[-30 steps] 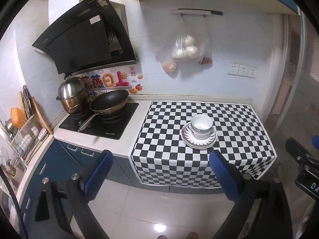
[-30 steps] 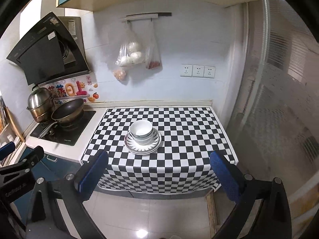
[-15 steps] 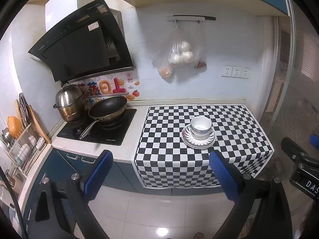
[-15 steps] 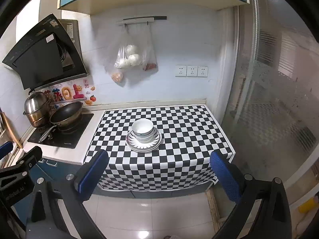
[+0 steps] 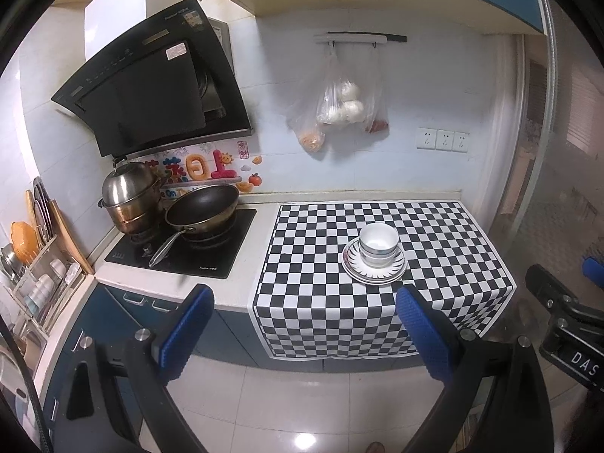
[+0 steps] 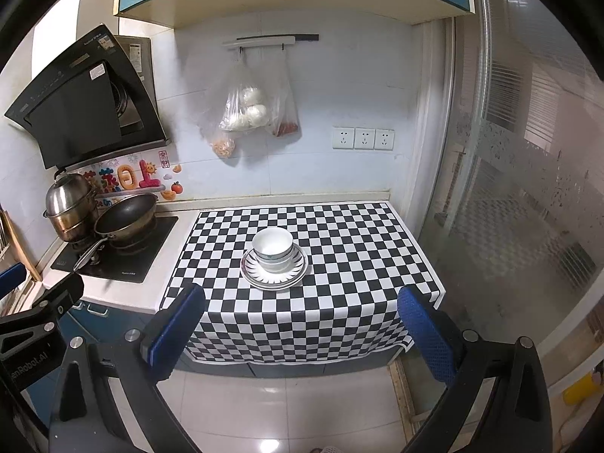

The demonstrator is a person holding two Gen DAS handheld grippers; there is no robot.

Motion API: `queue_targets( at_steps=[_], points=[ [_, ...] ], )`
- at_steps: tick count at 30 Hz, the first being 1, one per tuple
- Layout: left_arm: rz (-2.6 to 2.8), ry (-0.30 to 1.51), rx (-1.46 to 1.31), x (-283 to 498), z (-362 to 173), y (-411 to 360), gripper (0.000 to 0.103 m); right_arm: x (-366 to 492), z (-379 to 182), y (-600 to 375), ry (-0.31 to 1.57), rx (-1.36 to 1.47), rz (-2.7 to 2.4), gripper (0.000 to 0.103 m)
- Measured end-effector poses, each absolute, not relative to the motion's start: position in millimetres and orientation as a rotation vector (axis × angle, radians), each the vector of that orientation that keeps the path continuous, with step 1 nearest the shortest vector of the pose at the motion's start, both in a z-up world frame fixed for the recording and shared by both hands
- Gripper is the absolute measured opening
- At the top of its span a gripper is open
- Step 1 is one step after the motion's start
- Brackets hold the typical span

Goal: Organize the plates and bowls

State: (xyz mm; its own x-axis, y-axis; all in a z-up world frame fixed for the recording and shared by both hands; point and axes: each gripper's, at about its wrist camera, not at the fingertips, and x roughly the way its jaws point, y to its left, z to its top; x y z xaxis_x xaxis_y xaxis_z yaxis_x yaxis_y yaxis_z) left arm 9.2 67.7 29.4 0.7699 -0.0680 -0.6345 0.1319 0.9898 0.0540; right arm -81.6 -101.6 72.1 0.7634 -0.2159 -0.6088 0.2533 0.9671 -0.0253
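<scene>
Bowls (image 6: 272, 249) sit nested on a short stack of plates (image 6: 274, 273) with a dark rayed rim, near the middle of the checkered cloth (image 6: 339, 234) that covers the tabletop (image 5: 241, 294); how many lie in each stack is hard to count from here. Both grippers hang well back over the floor, short of the tabletop edge: the left gripper (image 5: 304, 334) with its jaws wide apart and empty, the right gripper (image 6: 302, 334) the same.

Judging by this, the stack looks already gathered, so the step is either an approach or a final check. If a lift is meant, come in low and level, take the plate rim from the near side, and keep the other jaws ready to steady the top bowl, since glazed ware slips. Stay clear of the frying pan (image 5: 202, 209) handle on the hob (image 5: 211, 253) to the left.
</scene>
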Motion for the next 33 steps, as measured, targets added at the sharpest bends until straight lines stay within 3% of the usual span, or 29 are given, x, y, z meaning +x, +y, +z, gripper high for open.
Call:
queue_targets(
  at_steps=[33],
  points=[
    [-0.119,0.683,0.101,6,30,51,0.099,-87,69,-124,0.661,0.065,-0.273,0.103]
  ],
)
